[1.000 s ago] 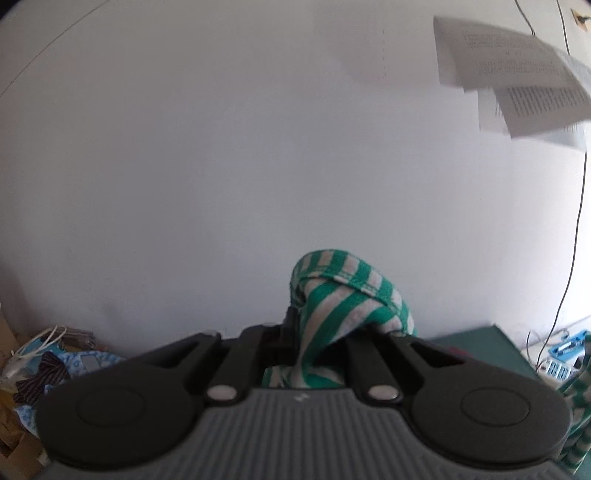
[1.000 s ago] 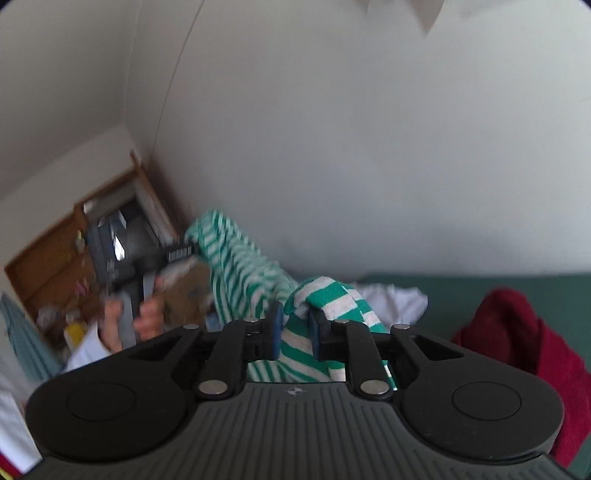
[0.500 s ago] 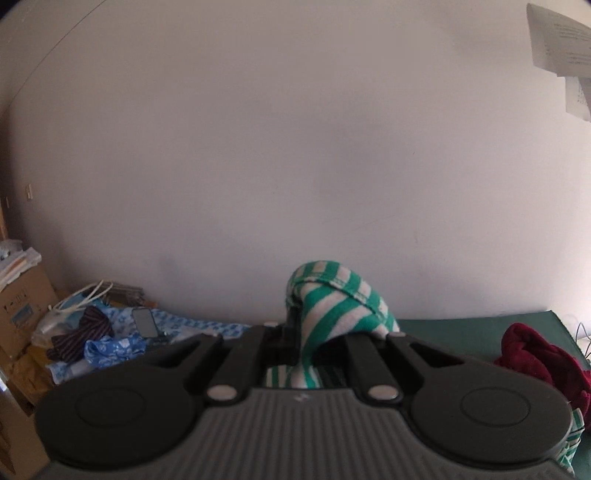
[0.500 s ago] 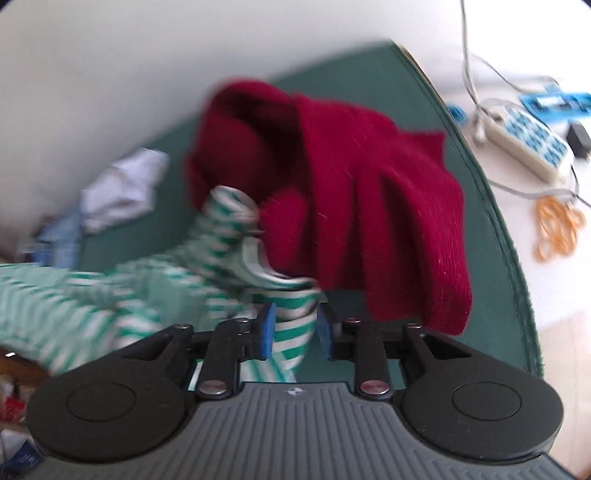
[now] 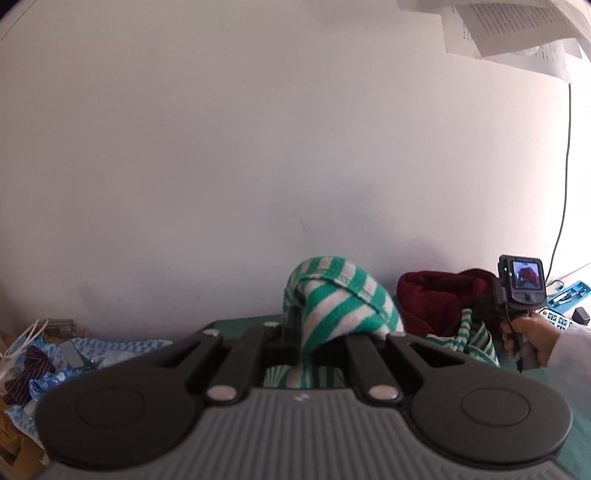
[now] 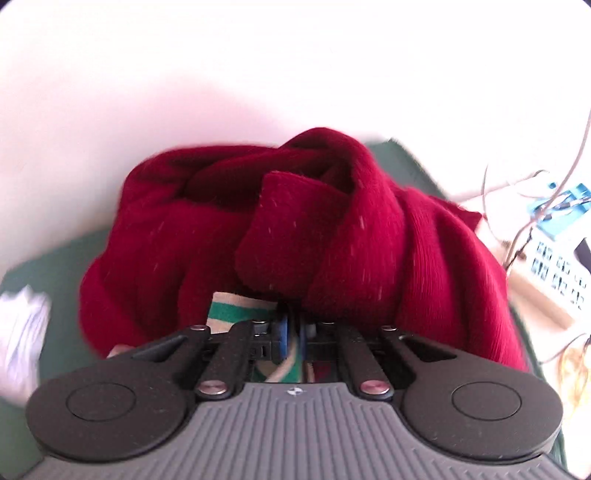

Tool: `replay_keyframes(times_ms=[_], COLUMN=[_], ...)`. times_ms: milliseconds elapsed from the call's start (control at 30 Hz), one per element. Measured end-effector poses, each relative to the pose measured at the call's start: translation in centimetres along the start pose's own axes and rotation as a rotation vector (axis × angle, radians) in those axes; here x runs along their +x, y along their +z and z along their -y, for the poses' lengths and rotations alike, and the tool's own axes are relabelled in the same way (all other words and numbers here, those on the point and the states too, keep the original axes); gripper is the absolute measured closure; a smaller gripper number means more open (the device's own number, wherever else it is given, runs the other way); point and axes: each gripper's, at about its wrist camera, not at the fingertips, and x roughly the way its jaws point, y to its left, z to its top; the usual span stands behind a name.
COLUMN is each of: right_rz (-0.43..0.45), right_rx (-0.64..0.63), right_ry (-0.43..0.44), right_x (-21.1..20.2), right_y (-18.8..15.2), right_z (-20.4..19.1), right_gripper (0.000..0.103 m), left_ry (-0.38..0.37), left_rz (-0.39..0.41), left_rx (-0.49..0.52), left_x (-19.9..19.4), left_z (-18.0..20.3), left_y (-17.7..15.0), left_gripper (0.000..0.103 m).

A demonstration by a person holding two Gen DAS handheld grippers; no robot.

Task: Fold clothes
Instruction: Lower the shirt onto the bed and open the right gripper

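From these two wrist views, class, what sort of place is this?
Probably a lived-in home room, not a lab: a crumpled dark red knitted sweater on a green-covered table against a plain white wall, and a white power strip with tangled cables.

Setting: lived-in room, domestic or small office; cannot tell which. Evidence: plain white wall point(image 5: 258, 147) with printed paper sheets point(image 5: 517, 29) pinned at upper right; green-covered surface point(image 6: 55, 258) against the wall, piled with loose clothing, e.g. red knit garment point(image 6: 332, 229). Power strip point(image 6: 554, 273) and cables at right edge. Cardboard, bags, fabric clutter point(image 5: 37, 362) at lower left.
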Motion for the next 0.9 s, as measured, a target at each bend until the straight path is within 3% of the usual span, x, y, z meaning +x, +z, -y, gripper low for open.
replay_keyframes(times_ms=[100, 200, 300, 333, 400, 500, 567, 600, 767, 900], right_rz=[-0.056, -0.055, -0.085, -0.116, -0.178, -0.228, -0.231, -0.25, -0.219, -0.072], right_rx=[-0.103, -0.186, -0.169, -0.154, -0.127, -0.161, -0.201, -0.198, -0.163, -0.047], right_ry=[0.002, 0.018, 0.086, 0.121, 0.18, 0.203, 0.198, 0.192, 0.138, 0.185], right_x=[-0.3, -3.8, -8.1, -9.0, -10.7, -11.9, -12.6, -13.0, -21.1, -30.8], right_y=[-0.9, -3.3, -6.2, -7.4, -9.7, -13.0, -14.9, -15.8, -18.9, -20.4], right_z=[-0.4, -0.2, 1.5, 2.3, 3.7, 3.9, 3.8, 3.8, 5.4, 8.5], right_gripper=[0.092, 0.055, 0.047, 0.038, 0.036, 0.038, 0.064, 0.09, 0.091, 0.091], left_ry=[0.023, 0.031, 0.027, 0.02, 0.002, -0.036, -0.067, -0.078, -0.156, -0.192], left_rz=[-0.011, -0.012, -0.015, -0.018, -0.017, -0.009, -0.006, -0.001, 0.03, 0.058], left_rx=[0.013, 0.017, 0.023, 0.026, 0.034, 0.045, 0.049, 0.063, 0.094, 0.08], left_x=[1.1, 2.2, 3.1, 3.4, 3.7, 4.0, 3.9, 3.8, 2.1, 0.7], left_z=[0.8, 0.7, 0.8, 0.9, 1.0, 1.0, 0.9, 1.2, 0.1, -2.8], left_y=[-0.6, -0.8, -0.9, -0.9, -0.9, -0.8, -0.7, -0.6, -0.2, -0.1], left_gripper=[0.098, 0.098, 0.098, 0.098, 0.098, 0.097, 0.097, 0.097, 0.097, 0.093])
